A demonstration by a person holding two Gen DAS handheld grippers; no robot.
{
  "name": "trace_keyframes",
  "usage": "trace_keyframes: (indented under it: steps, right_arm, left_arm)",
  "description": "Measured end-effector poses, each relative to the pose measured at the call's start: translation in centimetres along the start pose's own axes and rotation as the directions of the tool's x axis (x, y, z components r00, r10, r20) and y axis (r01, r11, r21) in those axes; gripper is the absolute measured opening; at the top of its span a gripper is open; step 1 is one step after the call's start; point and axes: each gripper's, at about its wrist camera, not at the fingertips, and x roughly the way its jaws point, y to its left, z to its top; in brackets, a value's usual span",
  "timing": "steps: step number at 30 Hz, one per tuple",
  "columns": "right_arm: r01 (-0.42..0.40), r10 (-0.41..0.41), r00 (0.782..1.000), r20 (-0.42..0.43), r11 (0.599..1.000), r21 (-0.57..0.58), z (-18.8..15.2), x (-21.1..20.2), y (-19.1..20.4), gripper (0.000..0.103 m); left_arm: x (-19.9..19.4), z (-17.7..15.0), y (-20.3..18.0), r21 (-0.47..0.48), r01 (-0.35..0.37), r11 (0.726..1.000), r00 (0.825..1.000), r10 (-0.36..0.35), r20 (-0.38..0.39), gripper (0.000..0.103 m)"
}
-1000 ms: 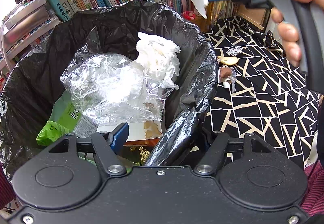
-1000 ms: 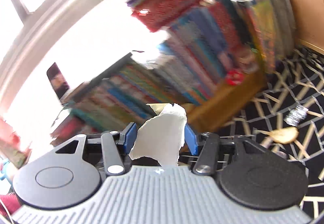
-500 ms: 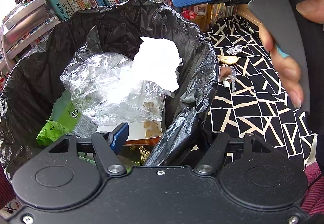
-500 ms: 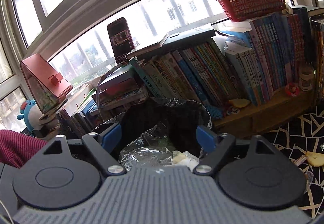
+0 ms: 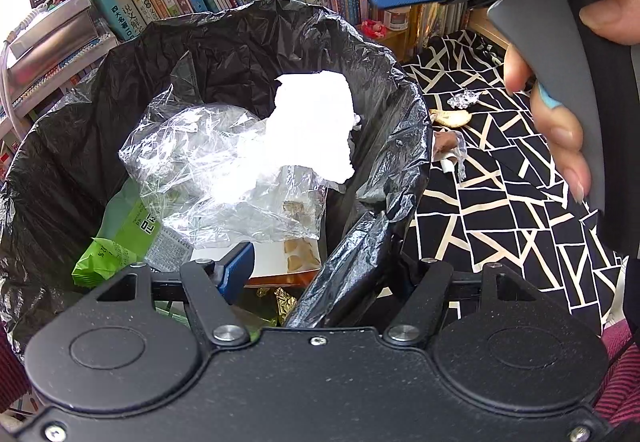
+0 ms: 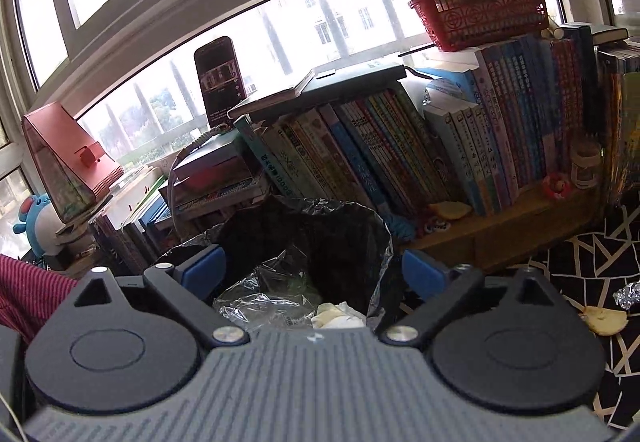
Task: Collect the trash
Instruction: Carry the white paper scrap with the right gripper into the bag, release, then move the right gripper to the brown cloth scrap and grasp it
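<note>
While the left gripper [image 5: 312,274] stays clamped on the near rim of the black bin bag [image 5: 240,42], low in the left-wrist frame, one bin, two grippers and one hand [image 5: 560,94] at the right edge can be counted. Inside the bag lie one white paper scrap [image 5: 316,122], one sheet of clear plastic film [image 5: 216,170], one green wrapper [image 5: 112,250] at lower left and one white carton [image 5: 272,262] near the gripper. On the black-and-cream patterned cloth [image 5: 500,202] right of the bin lie three loose pieces: a foil ball [image 5: 464,98], a tan chip-like scrap [image 5: 452,118] and a brown crumpled wrapper [image 5: 448,146].

A second ago the right gripper [image 6: 316,270] pinched the white scrap between its blue pads; its jaws have just been opening and now stand wide apart with nothing between them, and the scrap sits in the bag's mouth, over the film. In the left-wrist view that gripper has shifted from the upper right to across the top edge, above the bin.

The bag's crinkled rim runs through the centre of the frame, close to the row of books [image 6: 400,146] behind it. The cloth at right offers open floor around the three pieces; the bookshelf closes off the far side.
</note>
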Motion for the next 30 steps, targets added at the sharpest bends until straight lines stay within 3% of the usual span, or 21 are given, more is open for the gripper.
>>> trace_keyframes:
  steps: [5,10,15,20,24,30]
  right_arm:
    - [0.081,-0.085,0.990,0.114,0.996,0.042,1.1,-1.8,-1.6,0.103]
    - [0.248,-0.275,0.947,0.167,0.954,0.166,1.8,-3.0,-6.0,0.103]
    - [0.457,-0.497,0.866,0.064,0.836,0.302,0.3,-2.5,-12.3,0.103]
    - [0.558,-0.567,0.819,-0.094,0.745,0.367,-3.4,-0.1,-17.5,0.102]
    - [0.598,-0.574,0.800,-0.171,0.748,0.286,-5.7,2.7,-18.5,0.091]
    - [0.636,-0.596,0.754,-0.277,0.767,0.081,-8.4,7.0,-17.7,0.082]
  left_arm:
    - [0.0,0.0,0.0,0.000,0.000,1.000,1.000,0.000,0.000,0.066]
    - [0.0,0.0,0.0,0.000,0.000,1.000,1.000,0.000,0.000,0.066]
    - [0.0,0.0,0.0,0.000,0.000,1.000,1.000,0.000,0.000,0.066]
    - [0.0,0.0,0.0,0.000,0.000,1.000,1.000,0.000,0.000,0.066]
    - [0.0,0.0,0.0,0.000,0.000,1.000,1.000,0.000,0.000,0.066]
    - [0.0,0.0,0.0,-0.001,0.001,1.000,1.000,-0.001,0.000,0.066]
